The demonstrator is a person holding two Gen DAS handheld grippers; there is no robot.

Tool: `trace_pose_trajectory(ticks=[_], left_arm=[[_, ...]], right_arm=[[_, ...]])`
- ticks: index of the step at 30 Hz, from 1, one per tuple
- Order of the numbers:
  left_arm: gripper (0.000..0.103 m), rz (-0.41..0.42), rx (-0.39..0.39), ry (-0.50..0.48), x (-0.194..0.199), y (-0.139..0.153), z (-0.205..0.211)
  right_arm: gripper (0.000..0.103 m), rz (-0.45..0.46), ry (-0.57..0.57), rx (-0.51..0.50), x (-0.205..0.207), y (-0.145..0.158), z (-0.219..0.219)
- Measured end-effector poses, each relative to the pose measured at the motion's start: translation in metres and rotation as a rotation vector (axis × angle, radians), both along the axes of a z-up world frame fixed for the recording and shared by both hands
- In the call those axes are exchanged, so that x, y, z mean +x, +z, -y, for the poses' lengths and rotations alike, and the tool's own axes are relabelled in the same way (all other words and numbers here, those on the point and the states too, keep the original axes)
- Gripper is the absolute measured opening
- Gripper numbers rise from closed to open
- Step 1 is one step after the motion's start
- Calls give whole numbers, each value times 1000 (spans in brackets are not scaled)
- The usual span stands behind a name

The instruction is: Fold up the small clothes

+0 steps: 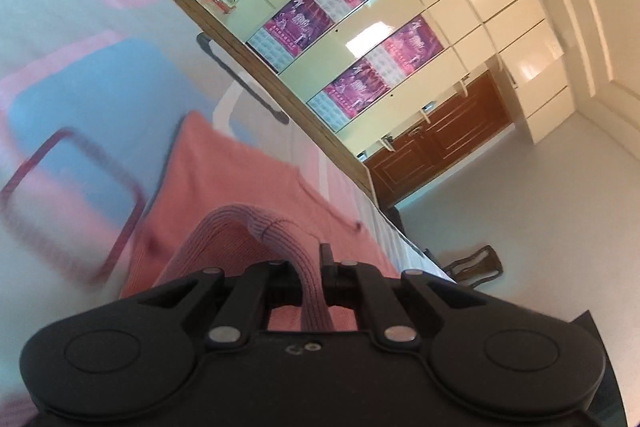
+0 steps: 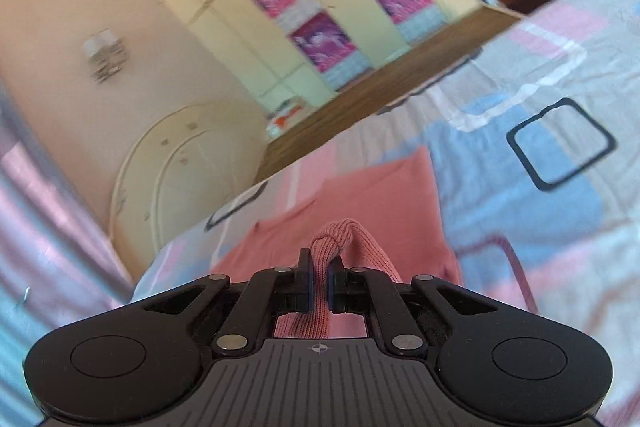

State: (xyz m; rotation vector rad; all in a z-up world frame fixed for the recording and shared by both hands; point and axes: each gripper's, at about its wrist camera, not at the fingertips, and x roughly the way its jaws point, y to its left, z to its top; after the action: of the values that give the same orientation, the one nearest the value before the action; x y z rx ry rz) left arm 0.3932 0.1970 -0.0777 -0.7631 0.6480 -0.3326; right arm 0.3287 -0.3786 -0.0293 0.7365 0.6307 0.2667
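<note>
Both grippers gripping the pink knit garment point(image 1: 248, 195) over the patterned bedsheet point(image 1: 80, 27). Left gripper point(image 1: 310, 269) fingers pinching a ribbed edge; right gripper point(image 2: 319, 285) pads clamping a bunched ribbed bit. Rest of the fabric lying on the bed w/ wardrobe point(image 2: 224, 7) behind.

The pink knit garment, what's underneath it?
The pink knit garment lies on a patterned bedsheet; the sheet directly beneath is hidden. Both grippers pinch ribbed edges.

Garment point(image 1: 224, 163) spread on the bed point(image 1: 80, 27), hem pinched in both jaws; behind the bed, wardrobe point(image 1: 400, 27) along the wall.
</note>
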Motion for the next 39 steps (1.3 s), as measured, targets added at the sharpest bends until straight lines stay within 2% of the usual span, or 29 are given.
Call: trace_pose_trajectory(ticks=[6,11,12,13,14,15,16,18,19,22,25,28,29,31,32,33,35,37,39], left_arm=[[4,-77,33,-29,99,-20,2],[7,-97,103,-79,149,-48,8],[17,-103,112,-69,156,-51,7],[31,-99,106,-52,162,-54,4],[41,-76,100,-29,161,-54,1],[62,-41,107,4,155,-52,-4],[68,-10,124,27,150,-50,-6],[65,0,180,-1,152,-49,-7],[65,-8,215,-27,156,-49,-5],[65,-16,360,-129,173,-50,10],[63,-44,502,-218,190,-56,30],[51,-55,587,-252,198,-63,42],[47,-54,594,-246,197,-63,44],[11,-42,583,-233,195,-61,43],[11,-27,569,-219,190,-60,42],[10,-9,566,-200,186,-60,43],[9,46,563,-162,174,-54,42],[9,143,517,-105,159,-41,39],[9,171,515,-56,157,-39,40]], right_arm=[[6,-113,-36,55,101,-31,10],[6,-176,-33,63,150,-69,19],[13,-172,-31,65,154,-75,20],[39,-173,-45,50,157,-78,21],[58,-165,-81,16,156,-78,23],[82,-127,-121,-21,149,-75,25],[83,-85,-147,-47,142,-71,26],[80,-80,-116,-42,139,-72,32],[70,-71,-88,-66,140,-72,32],[58,-71,-6,-185,147,-69,21],[57,-68,60,-283,158,-71,4],[57,-84,125,-414,170,-78,-17],[57,-98,151,-460,173,-82,-24],[42,-115,189,-559,180,-95,-37],[33,-97,200,-601,180,-96,-44],[7,-80,220,-616,178,-96,-49],[8,-24,228,-675,167,-92,-55],[8,72,151,-700,152,-80,-54],[8,137,83,-695,143,-73,-48]])
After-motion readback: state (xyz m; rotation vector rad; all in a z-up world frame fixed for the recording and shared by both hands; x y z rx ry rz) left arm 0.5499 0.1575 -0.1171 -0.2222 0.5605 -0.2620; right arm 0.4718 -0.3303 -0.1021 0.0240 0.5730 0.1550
